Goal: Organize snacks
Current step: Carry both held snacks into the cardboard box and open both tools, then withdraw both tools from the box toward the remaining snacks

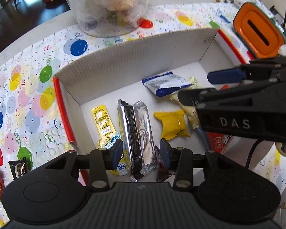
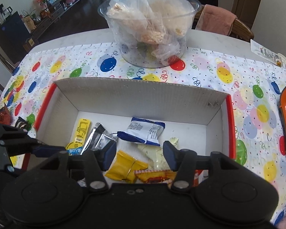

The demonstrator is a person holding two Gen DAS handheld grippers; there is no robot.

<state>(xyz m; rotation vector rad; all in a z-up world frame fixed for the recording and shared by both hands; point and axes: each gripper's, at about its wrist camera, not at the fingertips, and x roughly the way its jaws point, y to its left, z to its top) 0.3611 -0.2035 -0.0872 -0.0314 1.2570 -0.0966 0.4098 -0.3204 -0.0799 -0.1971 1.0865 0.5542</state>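
The silver foil bar (image 1: 138,133) lies in the cardboard box (image 1: 135,57) near its left wall, between the spread jaws of the left tool (image 1: 141,152). Judged light, crinkly and slippery: pinch across its middle. The right tool (image 2: 140,155) hovers spread, empty, above the yellow packet (image 2: 124,168).

Lit evenly by soft daylight, brightest on the white box floor (image 1: 181,114) and the balloon-print cloth (image 2: 219,72). Glare on the silver wrapper (image 1: 141,133) and on the clear plastic tub (image 2: 148,28), with window light washing out the dark floor at the top left of the left wrist view. Soft, short shadows along the box walls. Strong fisheye bending of straight box edges, black vignetting at the corners. Close-up gripper bodies slightly soft; middle sharp.
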